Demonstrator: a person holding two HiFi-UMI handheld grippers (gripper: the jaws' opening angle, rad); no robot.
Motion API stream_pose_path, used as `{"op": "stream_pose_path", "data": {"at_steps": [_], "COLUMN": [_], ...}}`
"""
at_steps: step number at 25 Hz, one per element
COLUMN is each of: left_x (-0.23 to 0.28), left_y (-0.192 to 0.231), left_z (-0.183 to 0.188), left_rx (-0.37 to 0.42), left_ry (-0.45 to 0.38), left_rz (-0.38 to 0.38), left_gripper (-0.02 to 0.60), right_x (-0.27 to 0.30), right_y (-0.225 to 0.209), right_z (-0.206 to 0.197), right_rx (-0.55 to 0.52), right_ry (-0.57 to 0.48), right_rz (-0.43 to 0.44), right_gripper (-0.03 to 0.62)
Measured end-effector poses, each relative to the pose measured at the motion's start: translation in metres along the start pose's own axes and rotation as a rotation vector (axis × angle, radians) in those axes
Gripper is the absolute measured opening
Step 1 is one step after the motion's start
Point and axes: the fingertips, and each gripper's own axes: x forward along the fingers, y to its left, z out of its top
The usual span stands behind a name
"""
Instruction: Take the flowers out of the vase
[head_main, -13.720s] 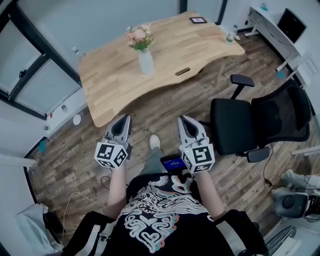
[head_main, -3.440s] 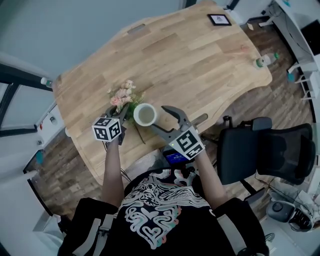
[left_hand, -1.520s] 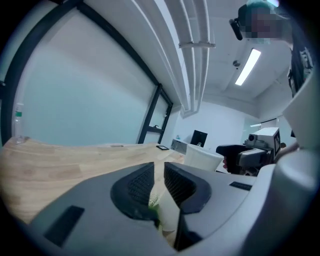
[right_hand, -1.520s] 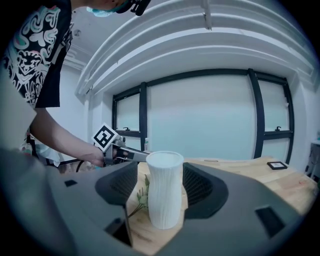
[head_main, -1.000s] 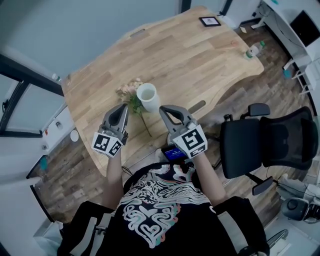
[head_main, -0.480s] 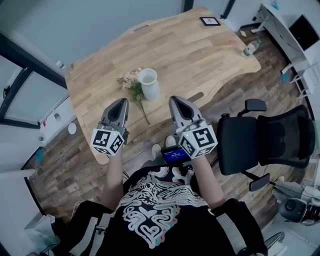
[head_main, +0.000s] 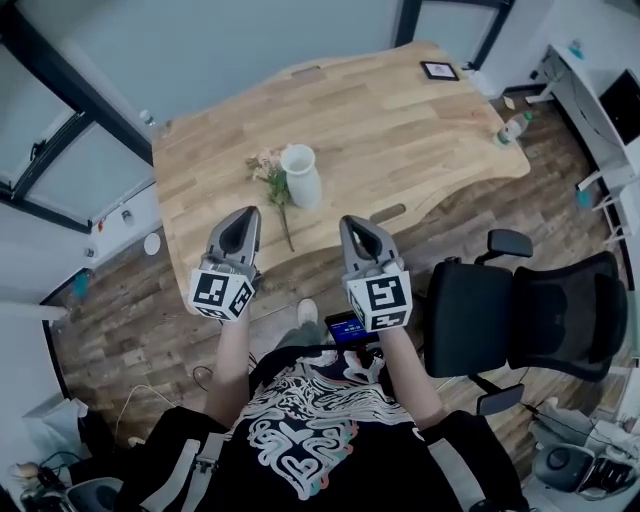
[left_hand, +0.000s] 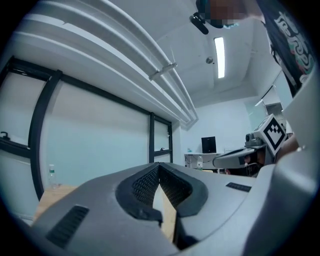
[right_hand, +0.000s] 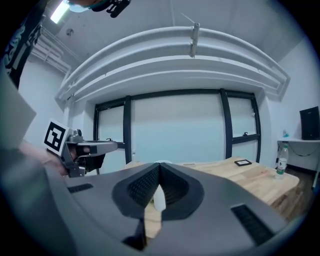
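A white vase (head_main: 301, 176) stands upright on the wooden table (head_main: 400, 120). The pink flowers (head_main: 267, 166) lie flat on the tabletop just left of the vase, their stem (head_main: 286, 228) pointing at the near edge. My left gripper (head_main: 245, 213) and right gripper (head_main: 352, 222) hover over the floor just short of that edge, both shut and empty. In the left gripper view the left gripper (left_hand: 159, 165) has its jaws pressed together. The right gripper (right_hand: 160, 165) shows the same, with the vase (right_hand: 159, 199) behind its tips.
A black office chair (head_main: 530, 320) stands to my right on the wood floor. On the table are a small dark bar (head_main: 388, 213) near the front edge, a picture frame (head_main: 440, 70) at the back and a water bottle (head_main: 510, 125) at the right end.
The flowers, once in the vase, now lie beside it. Over the last second both grippers have drawn back from the table, shut and empty, while vase and flowers stayed put.
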Motion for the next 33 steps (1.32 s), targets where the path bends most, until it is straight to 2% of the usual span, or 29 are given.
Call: {"op": "stream_pose_path", "data": {"at_steps": [5, 10, 23, 33], "left_x": [-0.011, -0.018, -0.032, -0.027], "left_y": [-0.009, -0.007, 0.009, 0.018], "left_z": [-0.001, -0.004, -0.012, -0.011], "left_rx": [-0.009, -0.008, -0.047, -0.021], "left_ry": [0.024, 0.047, 0.060, 0.072], "left_rz": [0.029, 0.025, 0.052, 0.048], "left_gripper": [0.003, 0.003, 0.003, 0.003], "right_x": [-0.006, -0.006, -0.002, 0.010], "right_y": [0.003, 0.014, 0.024, 0.021], "right_z": [-0.005, 0.001, 0.004, 0.005], "right_rx": [0.048, 0.012, 0.005, 0.007], "right_ry": [0.006, -0.009, -0.018, -0.022], "right_rz": [0.023, 0.035, 0.038, 0.048], "right_gripper": [0.003, 0.003, 0.003, 0.003]}}
